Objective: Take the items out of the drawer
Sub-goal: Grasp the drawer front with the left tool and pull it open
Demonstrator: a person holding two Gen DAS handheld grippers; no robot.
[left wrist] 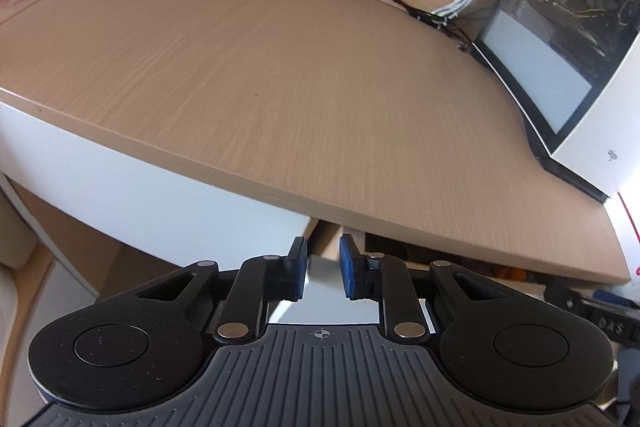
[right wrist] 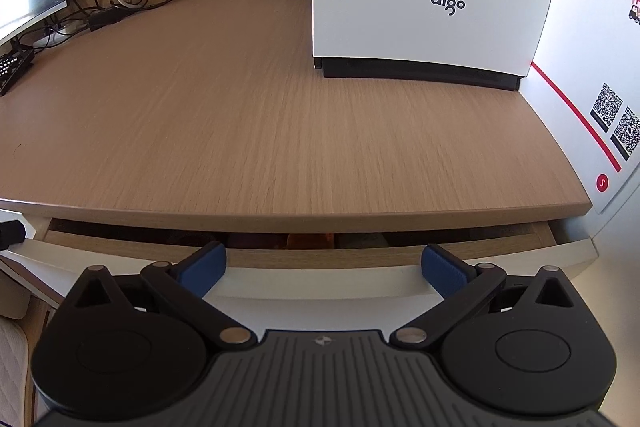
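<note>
Black left tool (left wrist: 323, 271), blue pads nearly together, pinches the white drawer front's left corner (left wrist: 316, 267) just under the wood-grain counter (left wrist: 280, 87). Right of it, the right tool (right wrist: 323, 267) hangs released over the white, slightly open drawer (right wrist: 320, 293); its contents are dim, indistinct shapes beneath the counter edge.

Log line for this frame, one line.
white-fronted wooden drawer: ajar | left gripper: shut on its front | right gripper: open, empty | items: none out
</note>
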